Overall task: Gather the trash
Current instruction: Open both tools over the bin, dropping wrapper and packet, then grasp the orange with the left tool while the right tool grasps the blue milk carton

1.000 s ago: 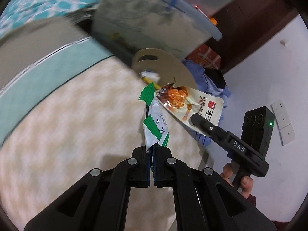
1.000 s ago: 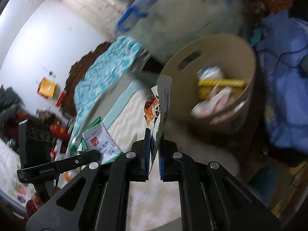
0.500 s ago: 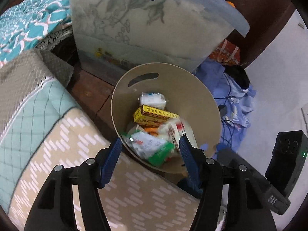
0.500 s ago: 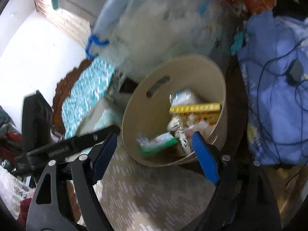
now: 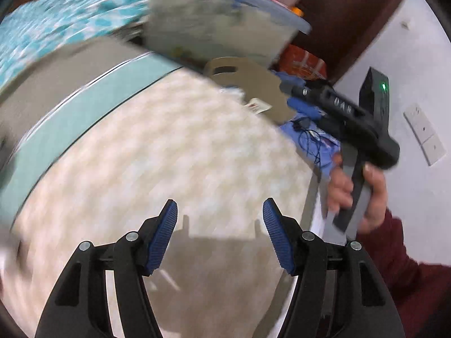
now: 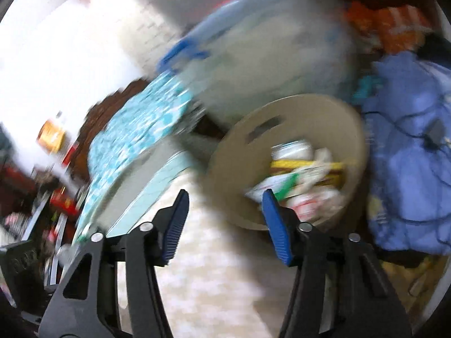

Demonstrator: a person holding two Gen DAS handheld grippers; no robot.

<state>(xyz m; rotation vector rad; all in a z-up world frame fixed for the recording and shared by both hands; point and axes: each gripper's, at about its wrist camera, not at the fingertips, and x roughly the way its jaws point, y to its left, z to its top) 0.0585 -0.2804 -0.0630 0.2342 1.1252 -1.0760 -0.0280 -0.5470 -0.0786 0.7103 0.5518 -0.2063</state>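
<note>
A round beige trash bin [image 6: 332,112] stands off the bed's edge and holds several wrappers [image 6: 296,180] and a yellow box. In the left wrist view the bin [image 5: 253,84] peeks over the far edge of the patterned bedspread [image 5: 169,155]. My left gripper [image 5: 220,219] is open and empty above the bedspread. My right gripper [image 6: 224,211] is open and empty, a little short of the bin. The right gripper also shows in the left wrist view [image 5: 284,87], held by a hand near the bin. Both views are blurred.
A clear storage box with a blue lid [image 6: 253,50] stands behind the bin. Blue cloth with a cable [image 6: 408,152] lies right of it. A teal patterned blanket [image 5: 56,22] covers the bed's far side. A white wall [image 5: 417,56] is at right.
One second ago each gripper was shut on a wrapper; both opened over the bin and the wrappers lie in it. Both grippers have now pulled back over the bed.
</note>
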